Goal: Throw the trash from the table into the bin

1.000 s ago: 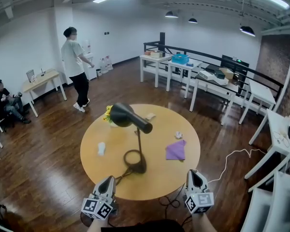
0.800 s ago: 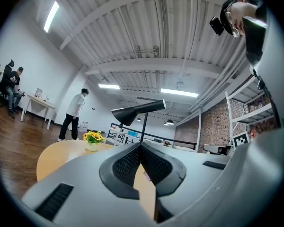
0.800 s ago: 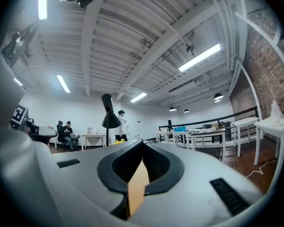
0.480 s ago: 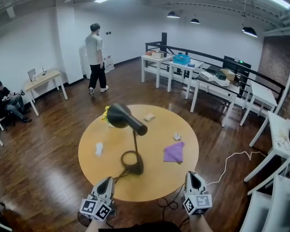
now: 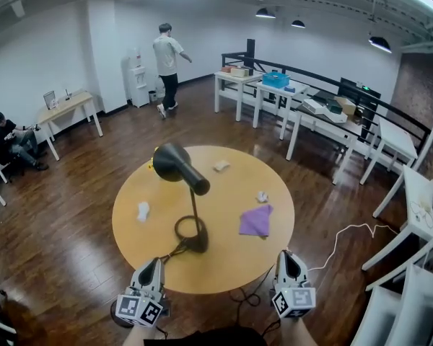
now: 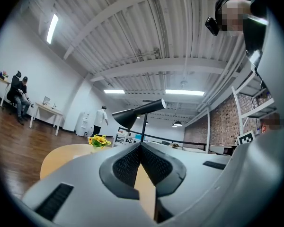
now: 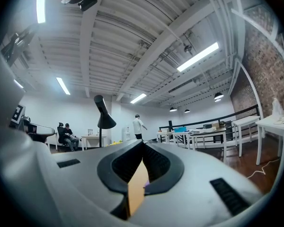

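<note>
My left hand-held gripper (image 5: 151, 267) and right hand-held gripper (image 5: 287, 256) hover at the near rim of the round surface (image 5: 227, 259), on my side of the lamp (image 5: 193, 202). Both are clenched: the dark, finely ribbed pads meet tip to tip inside smooth grey shells, and nothing is caught between them.

The surface is pale, smooth wood with a clean circular edge. The lamp is matte black, with a cone-shaped shade on a thin straight stem and a dark loop at its foot.

The trash lies apart from both hand-held grippers. A crumpled white paper wad (image 5: 143, 211) sits left of the lamp. A smaller wad (image 5: 262, 196), also white and creased, sits right of the lamp. Just nearer than it lies a flat purple cloth (image 5: 257, 221) with one pointed corner. A small beige scrap (image 5: 221, 166) lies beyond the lamp, and some yellow flowers (image 5: 153, 166) peek out beside its shade.

The floor (image 5: 72, 222) around the surface is dark, glossy planking.
</note>
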### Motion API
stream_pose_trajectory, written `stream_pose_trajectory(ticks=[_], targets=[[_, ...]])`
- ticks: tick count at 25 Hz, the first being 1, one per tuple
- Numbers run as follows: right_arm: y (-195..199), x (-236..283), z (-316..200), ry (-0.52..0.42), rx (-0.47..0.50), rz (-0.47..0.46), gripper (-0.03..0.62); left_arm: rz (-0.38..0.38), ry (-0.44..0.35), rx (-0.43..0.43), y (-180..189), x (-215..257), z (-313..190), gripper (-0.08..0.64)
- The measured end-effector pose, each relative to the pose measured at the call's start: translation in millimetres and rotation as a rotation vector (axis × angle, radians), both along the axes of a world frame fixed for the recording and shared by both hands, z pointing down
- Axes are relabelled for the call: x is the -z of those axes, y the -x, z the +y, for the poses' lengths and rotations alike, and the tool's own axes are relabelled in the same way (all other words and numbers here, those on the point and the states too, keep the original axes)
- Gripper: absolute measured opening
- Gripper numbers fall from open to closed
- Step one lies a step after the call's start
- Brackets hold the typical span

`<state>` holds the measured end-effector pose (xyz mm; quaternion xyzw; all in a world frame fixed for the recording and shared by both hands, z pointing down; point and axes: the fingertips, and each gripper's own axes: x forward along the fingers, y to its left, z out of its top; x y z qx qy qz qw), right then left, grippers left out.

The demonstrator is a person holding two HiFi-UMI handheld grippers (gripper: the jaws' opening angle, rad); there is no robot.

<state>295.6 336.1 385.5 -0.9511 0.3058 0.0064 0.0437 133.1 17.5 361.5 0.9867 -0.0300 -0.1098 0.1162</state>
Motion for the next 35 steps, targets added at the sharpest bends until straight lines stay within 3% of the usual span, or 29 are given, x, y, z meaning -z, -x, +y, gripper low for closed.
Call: stream_pose_trajectory(ticks=[4, 14, 20, 28, 30, 33, 35], targets=[[-5.7, -22.5, -10.0, 0.027, 0.06, -0.073, 0.002, -0.005, -0.011, 0.123, 13.5, -0.2, -9.8, 0.001], [6.3, -41.8, -65.9, 0.044, 0.22, -0.134, 0.002, -0.049, -0.028, 0.22, 52.5, -5.1, -36.6, 0.001], [24.3, -30.8, -133.1, 0.094, 0.283, -0.073, 0.002, -0.022, -0.022, 0.279, 91.0, -1.6, -82.3, 0.001], [64.3, -21.4, -252.3, 0.126, 0.444, -0.046, 0.002, -0.005, -0.001, 0.338, 146.4, -6.1, -165.6, 0.001], [79.6, -24.7, -284.2, 0.191, 0.463, -0.014, 0.002, 0.0, -0.008, 0.329, 165.8, -7.0, -183.8, 0.001], [101.7, -25.4, -331.2, 0.36, 0.497, 0.104, 0.002, 0.002, -0.012, 0.325, 192.1, -6.8, -207.0, 0.001], [112.5, -21.9, -359.3, 0.365, 0.52, 0.12, 0.002, 0.004, -0.003, 0.342, 208.9, -5.9, -227.1, 0.001]])
